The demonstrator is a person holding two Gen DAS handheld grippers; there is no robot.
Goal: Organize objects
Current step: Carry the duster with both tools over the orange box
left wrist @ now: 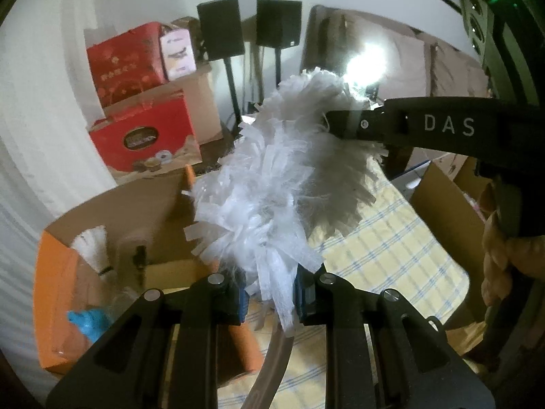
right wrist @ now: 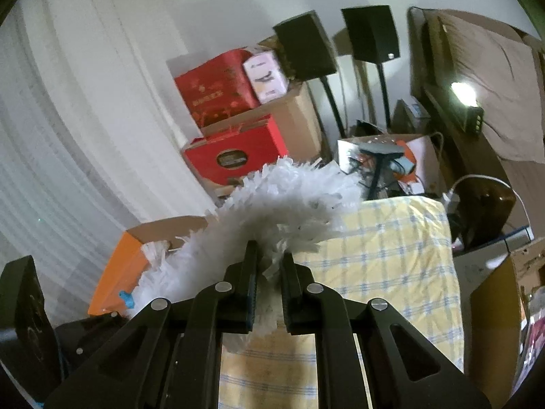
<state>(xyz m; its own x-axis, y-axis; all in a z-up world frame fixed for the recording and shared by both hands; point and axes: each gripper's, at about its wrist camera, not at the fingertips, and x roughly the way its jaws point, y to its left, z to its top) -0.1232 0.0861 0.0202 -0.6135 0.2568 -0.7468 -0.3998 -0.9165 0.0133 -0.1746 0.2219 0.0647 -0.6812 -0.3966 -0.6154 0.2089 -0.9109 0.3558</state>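
Observation:
A white fluffy duster (left wrist: 272,177) is held by both grippers above a yellow checked cloth (left wrist: 385,248). My left gripper (left wrist: 270,301) is shut on the duster's lower end, where its pale handle (left wrist: 272,368) begins. My right gripper (right wrist: 269,293) is shut on the duster's (right wrist: 282,211) upper part; its black body marked "DAS" (left wrist: 436,126) reaches in from the right in the left wrist view. An orange open box (left wrist: 54,293) stands at the left, holding another white duster (left wrist: 92,245) and a blue item (left wrist: 87,320). The box also shows in the right wrist view (right wrist: 119,272).
Red gift boxes (left wrist: 143,133) and cardboard cartons (left wrist: 201,99) stack against the wall behind. Two black speakers on stands (left wrist: 221,30) stand further back. An open cardboard box (left wrist: 442,211) lies right of the cloth. A box of clutter (right wrist: 385,160) sits beyond the cloth (right wrist: 385,255).

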